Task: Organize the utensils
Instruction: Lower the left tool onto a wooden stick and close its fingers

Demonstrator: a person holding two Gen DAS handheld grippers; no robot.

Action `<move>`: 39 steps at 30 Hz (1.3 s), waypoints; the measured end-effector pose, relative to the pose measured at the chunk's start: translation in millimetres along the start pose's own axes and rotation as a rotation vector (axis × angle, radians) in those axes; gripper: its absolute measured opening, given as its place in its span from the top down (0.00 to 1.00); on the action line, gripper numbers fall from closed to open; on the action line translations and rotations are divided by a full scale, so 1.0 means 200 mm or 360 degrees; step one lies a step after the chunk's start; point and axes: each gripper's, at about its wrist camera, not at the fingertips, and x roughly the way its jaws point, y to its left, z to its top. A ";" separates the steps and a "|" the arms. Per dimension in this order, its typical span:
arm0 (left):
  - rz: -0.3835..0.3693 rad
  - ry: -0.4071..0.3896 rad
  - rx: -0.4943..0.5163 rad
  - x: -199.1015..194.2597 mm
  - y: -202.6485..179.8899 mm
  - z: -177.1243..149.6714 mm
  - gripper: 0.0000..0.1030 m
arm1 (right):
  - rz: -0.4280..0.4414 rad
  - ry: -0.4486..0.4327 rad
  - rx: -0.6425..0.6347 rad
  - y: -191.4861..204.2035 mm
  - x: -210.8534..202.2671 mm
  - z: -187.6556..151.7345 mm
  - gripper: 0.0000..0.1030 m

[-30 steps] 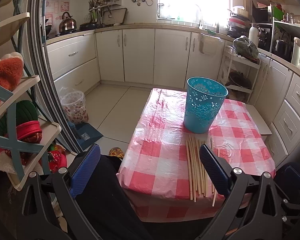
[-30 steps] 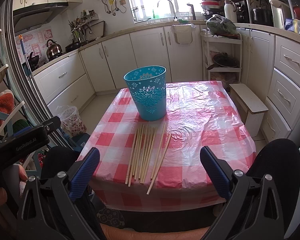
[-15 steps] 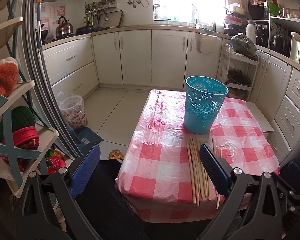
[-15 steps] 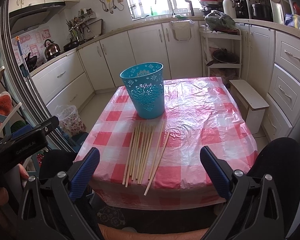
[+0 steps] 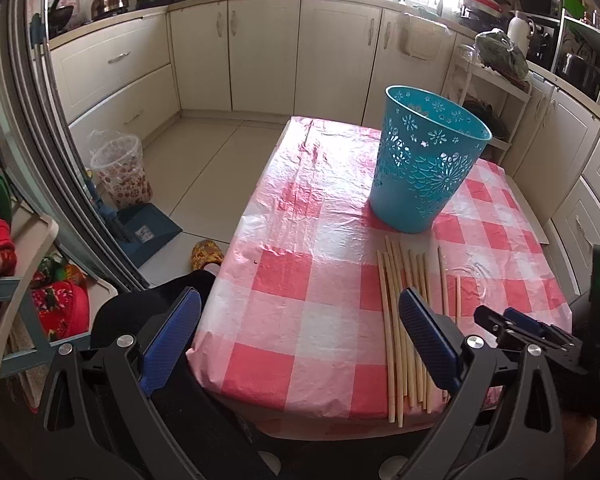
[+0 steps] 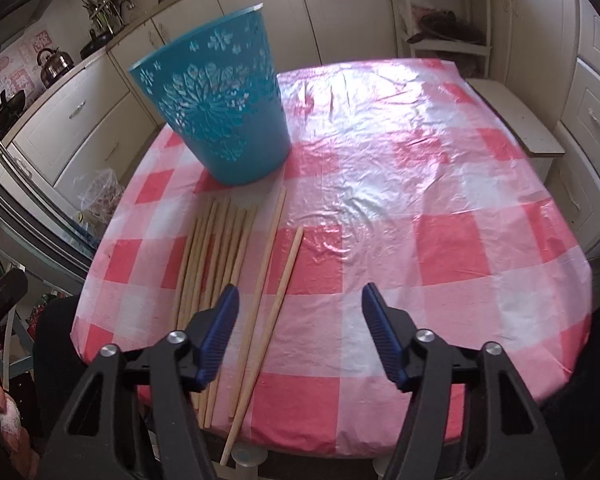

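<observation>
While nothing is held yet, the right gripper [image 6: 298,320] is spread wide above the near ends of the chopsticks [image 6: 236,264], apparently lined up for a pick. The chopsticks are laid flat on the tabletop [image 6: 420,240], just in front of the blue basket [image 6: 220,112]. The left gripper [image 5: 300,344] is also wide, empty, kept near the tabletop's corner.

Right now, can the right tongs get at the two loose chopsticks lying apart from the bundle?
Probably yes. The right tongs are open just above the two loose chopsticks, nothing lies between, and the blue basket stands farther back.
</observation>
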 end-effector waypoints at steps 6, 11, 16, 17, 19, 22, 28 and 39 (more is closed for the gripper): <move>-0.0032 0.0098 0.0024 0.19 -0.08 0.00 0.08 | -0.0081 0.0011 -0.0114 0.04 0.11 0.00 0.66; -0.0027 0.0149 0.0053 0.33 -0.15 0.02 0.08 | -0.0125 -0.0018 -0.0235 0.04 0.14 0.05 0.81; -0.0018 0.0217 0.0087 0.46 -0.20 0.03 0.08 | -0.0111 0.0027 -0.0354 0.03 0.18 0.13 0.92; -0.0014 0.0226 0.0092 0.48 -0.21 0.03 0.08 | -0.0118 0.0037 -0.0369 0.02 0.18 0.14 0.93; -0.0011 0.0246 0.0101 0.52 -0.22 0.03 0.08 | -0.0117 0.0064 -0.0413 0.00 0.20 0.18 0.93; 0.0010 0.0260 0.0128 0.58 -0.25 0.04 0.10 | -0.0094 0.0100 -0.0433 -0.02 0.22 0.22 0.93; 0.0043 0.0318 0.0147 0.67 -0.29 0.03 0.21 | -0.0035 0.0099 -0.0355 -0.05 0.21 0.21 0.93; 0.0058 0.0330 0.0216 0.67 -0.33 0.02 0.28 | 0.0004 0.0090 -0.0335 -0.08 0.20 0.21 0.92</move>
